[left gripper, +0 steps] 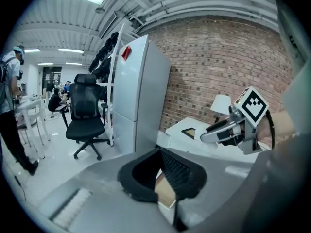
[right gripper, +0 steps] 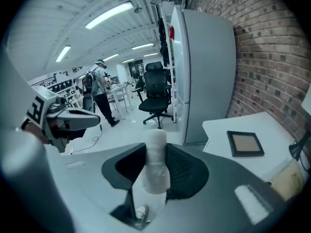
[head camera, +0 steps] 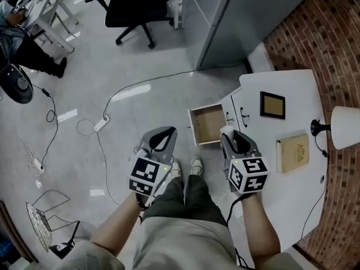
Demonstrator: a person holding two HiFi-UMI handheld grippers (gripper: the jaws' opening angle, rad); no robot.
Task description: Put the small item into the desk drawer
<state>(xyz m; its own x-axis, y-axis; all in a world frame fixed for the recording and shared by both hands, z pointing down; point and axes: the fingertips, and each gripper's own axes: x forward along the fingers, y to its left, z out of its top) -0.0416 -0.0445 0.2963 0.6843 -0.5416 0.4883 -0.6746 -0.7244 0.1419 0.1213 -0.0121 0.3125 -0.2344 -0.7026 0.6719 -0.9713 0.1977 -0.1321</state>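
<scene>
Small white cylindrical item [right gripper: 156, 171], upright between the jaws of the right tool [right gripper: 154, 152], beside the open wood-lined desk drawer [head camera: 207, 124].

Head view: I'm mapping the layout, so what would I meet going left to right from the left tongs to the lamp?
In order: left tongs → open drawer → picture frame → lamp.

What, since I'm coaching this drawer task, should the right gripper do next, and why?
Probably ease the right gripper a little left, over the open drawer, before letting go. Its jaws are shut on the white item, and in the head view it hangs at the drawer's right edge, not yet above its inside.
</scene>
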